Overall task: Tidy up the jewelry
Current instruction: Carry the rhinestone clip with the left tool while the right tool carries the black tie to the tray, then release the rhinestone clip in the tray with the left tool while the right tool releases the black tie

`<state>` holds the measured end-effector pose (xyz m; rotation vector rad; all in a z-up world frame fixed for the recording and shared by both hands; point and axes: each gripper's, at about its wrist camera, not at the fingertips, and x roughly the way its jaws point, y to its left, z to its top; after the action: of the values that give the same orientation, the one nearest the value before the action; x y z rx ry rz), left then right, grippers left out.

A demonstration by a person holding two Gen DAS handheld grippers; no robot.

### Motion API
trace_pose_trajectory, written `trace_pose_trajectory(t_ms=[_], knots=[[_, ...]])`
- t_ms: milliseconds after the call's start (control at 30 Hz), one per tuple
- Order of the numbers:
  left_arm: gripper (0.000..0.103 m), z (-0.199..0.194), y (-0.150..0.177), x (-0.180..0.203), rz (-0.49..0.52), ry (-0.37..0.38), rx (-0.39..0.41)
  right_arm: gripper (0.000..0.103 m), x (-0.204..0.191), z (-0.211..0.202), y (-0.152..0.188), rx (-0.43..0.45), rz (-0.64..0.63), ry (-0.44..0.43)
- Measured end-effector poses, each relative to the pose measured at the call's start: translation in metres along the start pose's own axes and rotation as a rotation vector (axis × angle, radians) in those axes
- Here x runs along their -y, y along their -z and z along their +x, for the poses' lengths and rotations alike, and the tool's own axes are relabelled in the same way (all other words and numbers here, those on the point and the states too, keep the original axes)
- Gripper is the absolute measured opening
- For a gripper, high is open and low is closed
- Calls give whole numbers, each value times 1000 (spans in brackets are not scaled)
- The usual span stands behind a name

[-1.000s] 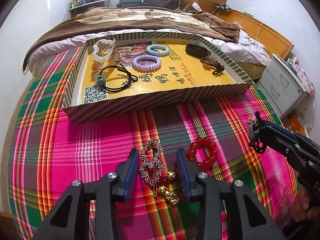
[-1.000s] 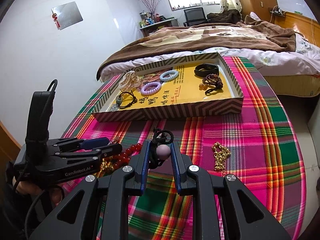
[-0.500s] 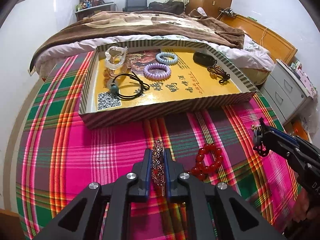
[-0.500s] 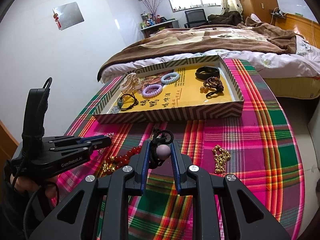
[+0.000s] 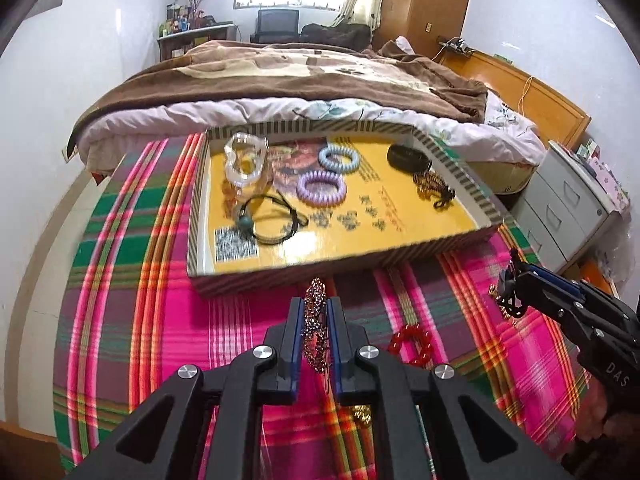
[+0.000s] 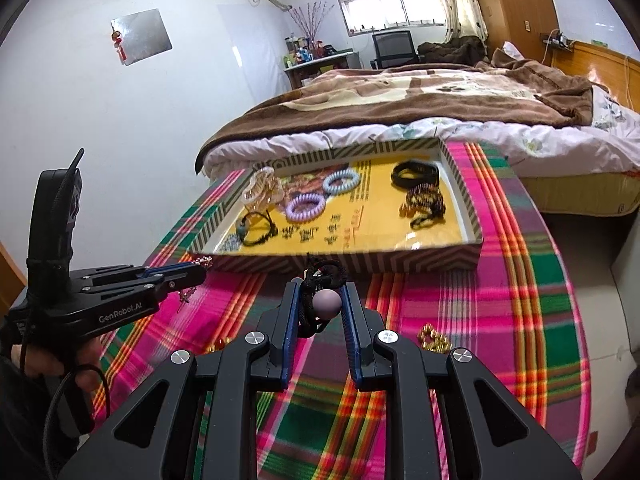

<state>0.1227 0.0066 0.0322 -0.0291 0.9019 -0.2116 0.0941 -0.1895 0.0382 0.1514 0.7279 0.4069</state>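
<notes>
Left hand-held gripper (image 5: 316, 328) is clamped on the rhinestone hair clip (image 5: 315, 322), which is held edge-on between the pads, lifted clear of the plaid tabletop (image 5: 120, 300) and aimed downward toward the striped tray (image 5: 320, 276). In the right wrist view this gripper is seen from the side, held level, with a hand (image 6: 52, 360) wrapped around its grip.

Right hand-held gripper (image 6: 320, 300) is closed on a black cord bracelet with a mauve bead (image 6: 326, 305), held above the tabletop just short of the tray's near wall and tilted down.

A red bead bracelet (image 5: 410, 346) is left on the tabletop, right of the left gripper. A gold chain (image 6: 434, 340) lies near the right gripper.
</notes>
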Motion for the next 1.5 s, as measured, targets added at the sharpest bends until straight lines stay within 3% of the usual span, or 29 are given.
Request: trace_pose_trajectory(t_ms=[333,633,1033,1500], knots=[[11,6,-43,-1,-7,30,43,22,11,16,-51,27,-33,29],[11,41,-86,-2,-12,67,46,22,33,63,-83,-31,-24,63],[11,118,-131,-4,-5,17,-20,22,57,132,-92,-152,-6,82],[12,152,-129,-1,14,-51,-58,22,63,155,-89,-193,-21,122]])
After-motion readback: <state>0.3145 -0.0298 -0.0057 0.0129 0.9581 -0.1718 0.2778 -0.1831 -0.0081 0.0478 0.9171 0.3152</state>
